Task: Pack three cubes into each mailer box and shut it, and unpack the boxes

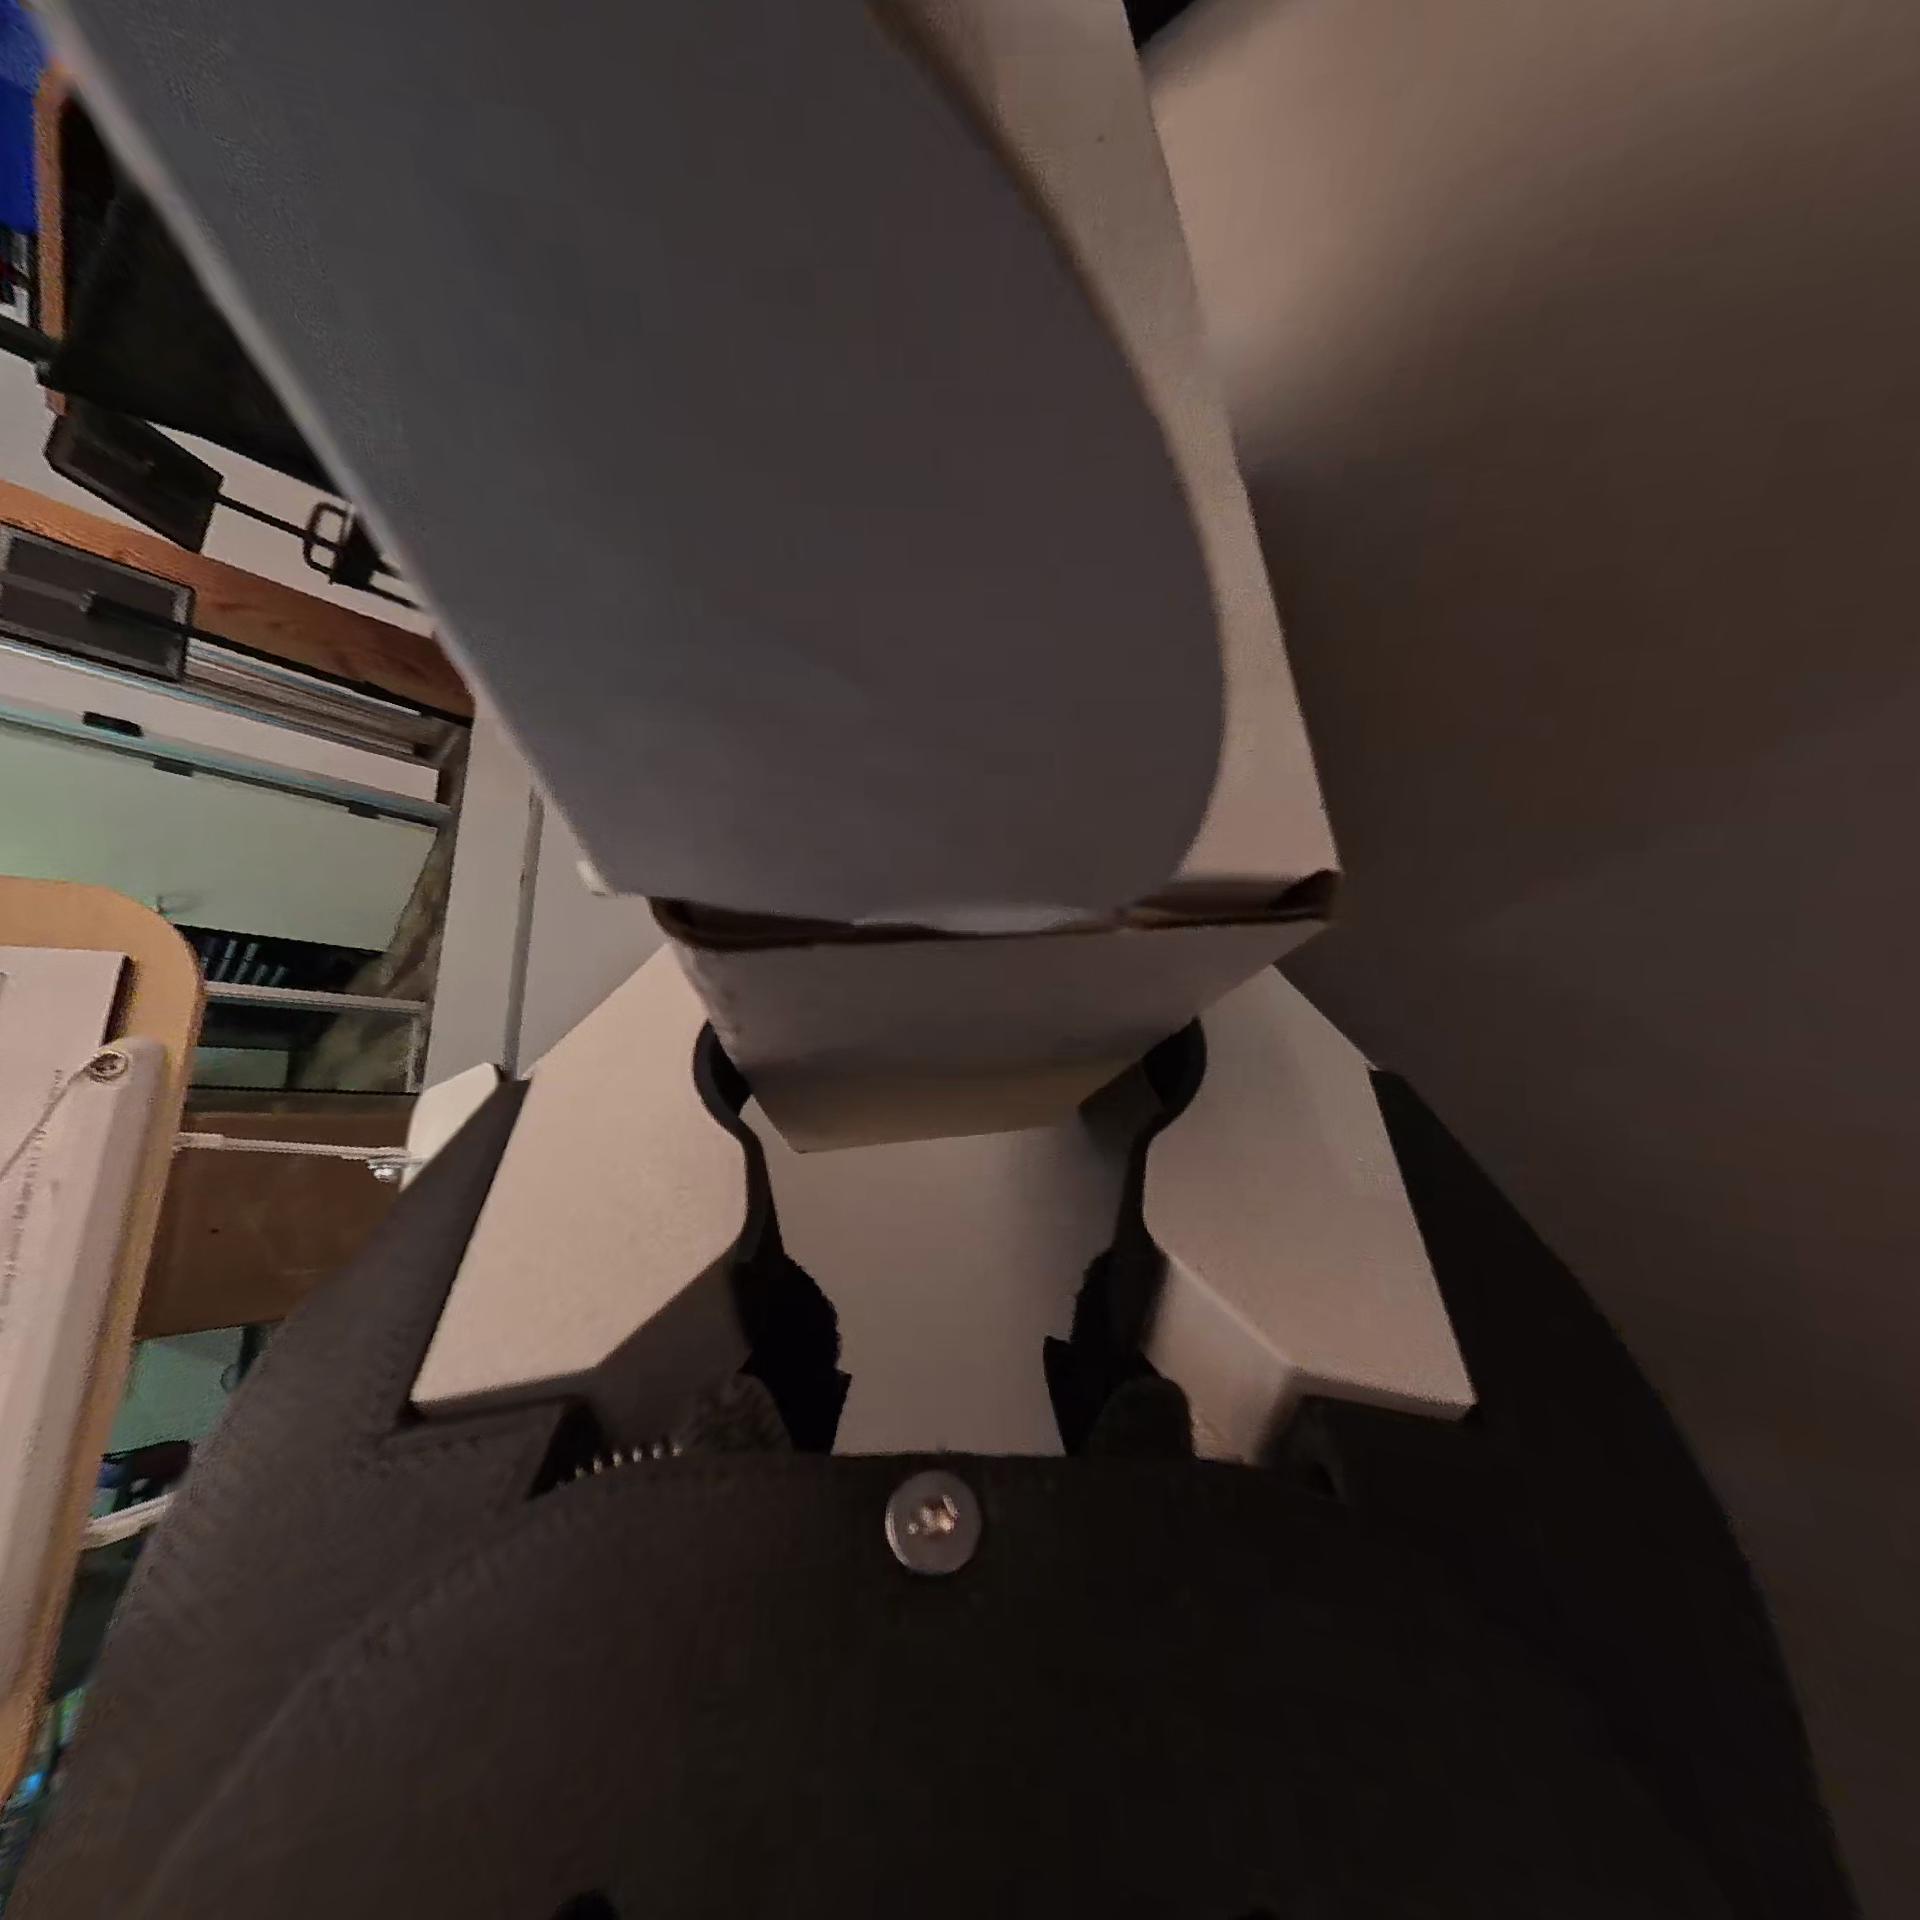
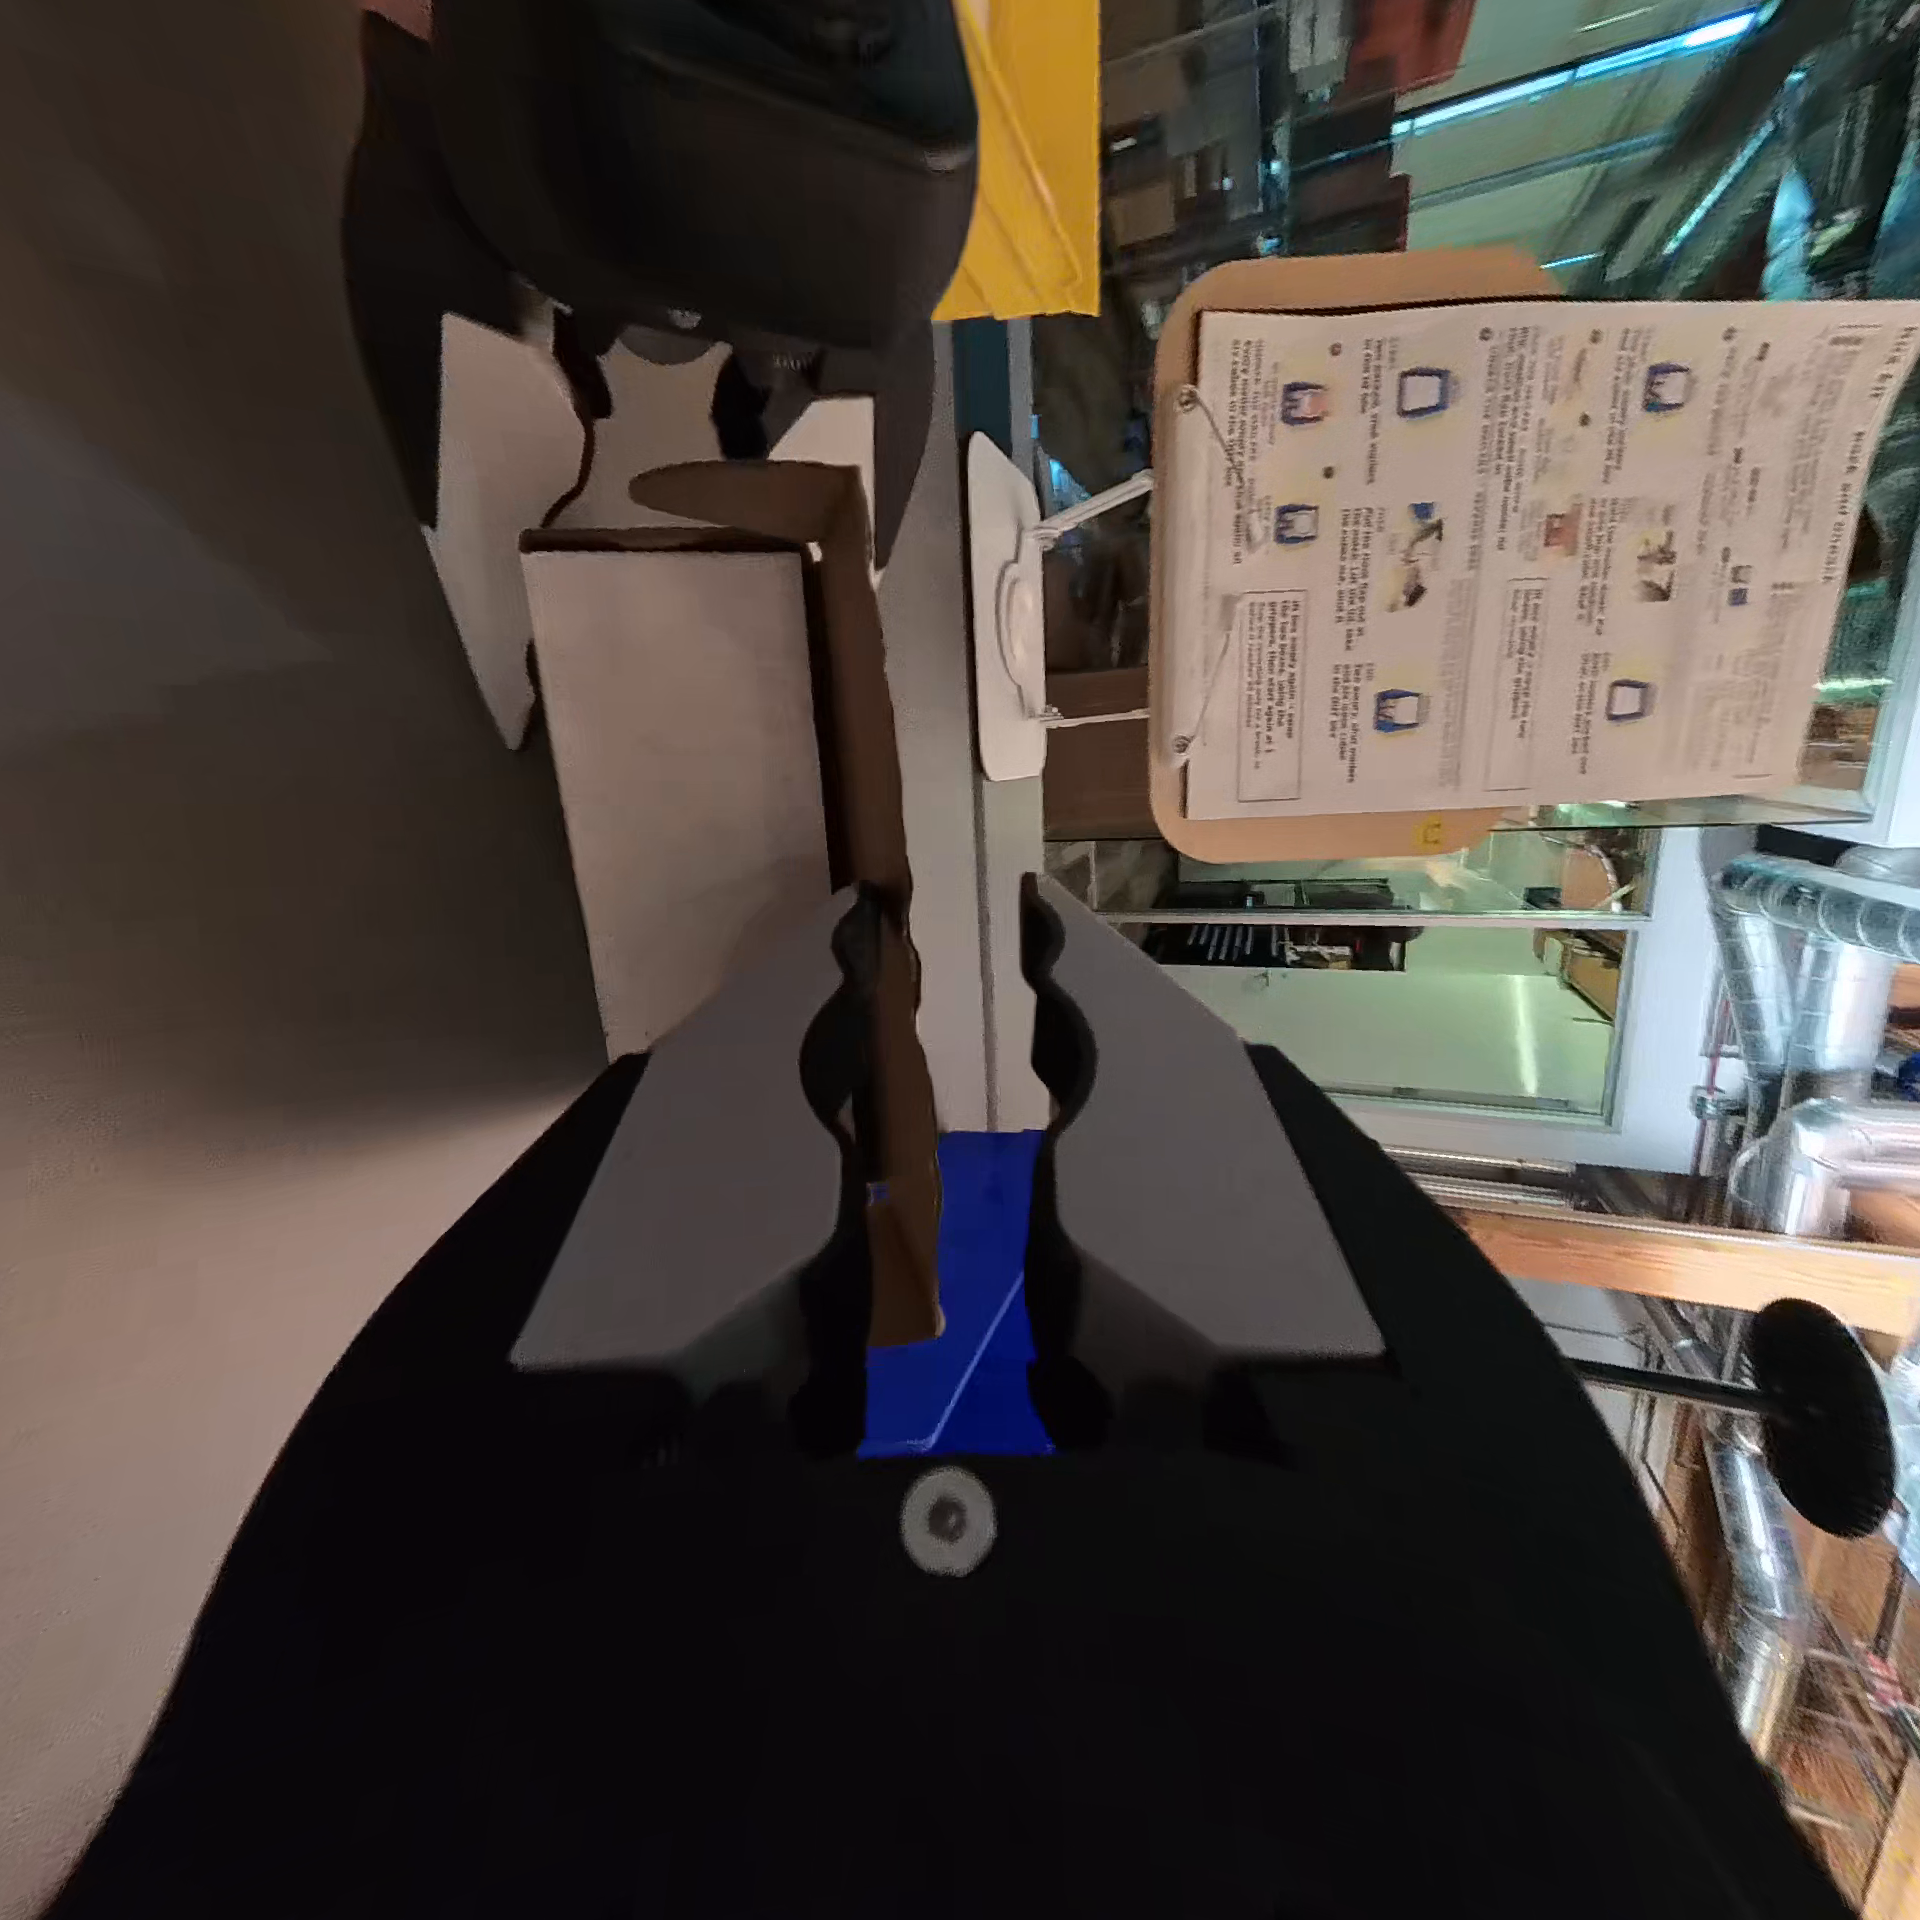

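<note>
A white mailer box (image 1: 831, 520) with a brown inside fills the left wrist view. My left gripper (image 1: 951, 1049) is shut on its near end, with a finger on each side. In the right wrist view the same box (image 2: 675, 727) lies ahead with the left gripper (image 2: 675, 499) holding its far end. My right gripper (image 2: 945, 894) is open. The box's brown flap (image 2: 883, 1039) runs between its jaws and rests against the left finger (image 2: 727, 1195). Something blue (image 2: 966, 1299) shows behind the flap; I cannot tell if it is a cube.
A clipboard with a printed sheet (image 2: 1455, 561) stands to the right on a white stand (image 2: 1008, 623); it also shows in the left wrist view (image 1: 62, 1143). A yellow object (image 2: 1029, 156) is beyond. Metal ducts (image 2: 1818, 1039) and wooden shelving (image 1: 260, 603) lie behind. A pale flat surface (image 2: 156, 727) is beside the box. Spacing between my two grippers at the tips: around 12 cm.
</note>
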A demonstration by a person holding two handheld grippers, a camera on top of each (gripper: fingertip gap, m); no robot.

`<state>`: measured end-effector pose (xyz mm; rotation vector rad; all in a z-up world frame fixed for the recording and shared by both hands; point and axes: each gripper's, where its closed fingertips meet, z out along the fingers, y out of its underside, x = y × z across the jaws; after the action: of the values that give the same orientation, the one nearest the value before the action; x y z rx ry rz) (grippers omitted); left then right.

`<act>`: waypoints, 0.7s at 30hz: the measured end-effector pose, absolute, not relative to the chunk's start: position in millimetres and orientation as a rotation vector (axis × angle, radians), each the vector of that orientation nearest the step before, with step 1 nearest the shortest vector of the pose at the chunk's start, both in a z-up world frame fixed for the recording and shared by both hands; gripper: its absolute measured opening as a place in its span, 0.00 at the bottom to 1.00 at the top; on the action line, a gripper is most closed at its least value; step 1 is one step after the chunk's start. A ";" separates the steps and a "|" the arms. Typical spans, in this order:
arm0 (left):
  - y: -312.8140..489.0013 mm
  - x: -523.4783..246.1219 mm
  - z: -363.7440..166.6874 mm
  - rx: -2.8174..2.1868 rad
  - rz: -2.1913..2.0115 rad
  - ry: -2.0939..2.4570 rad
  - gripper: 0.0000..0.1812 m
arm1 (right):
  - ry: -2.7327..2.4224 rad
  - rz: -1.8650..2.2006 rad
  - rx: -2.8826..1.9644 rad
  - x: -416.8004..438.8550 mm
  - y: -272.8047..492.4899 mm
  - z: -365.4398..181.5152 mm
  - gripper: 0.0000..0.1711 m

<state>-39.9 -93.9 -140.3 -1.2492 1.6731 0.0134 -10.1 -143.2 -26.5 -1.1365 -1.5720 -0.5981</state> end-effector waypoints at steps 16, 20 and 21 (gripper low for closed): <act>-147.0 -30.3 -81.0 -1.331 -0.602 1.453 0.60 | -1.610 -0.233 -1.606 -11.8 -135.3 -49.4 0.02; -172.2 -35.4 -13.2 -1.133 -0.803 1.232 0.53 | -1.595 -0.222 -1.656 -13.4 -135.3 -51.0 0.02; -182.4 -39.8 3.8 -1.038 -0.801 1.193 0.51 | -1.593 -0.215 -1.669 -13.3 -136.4 -52.3 0.02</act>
<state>-39.8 -182.4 3.8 -1.0378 1.1927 -0.8008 -13.3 -136.4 -52.3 -1.6689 -1.5932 -0.2149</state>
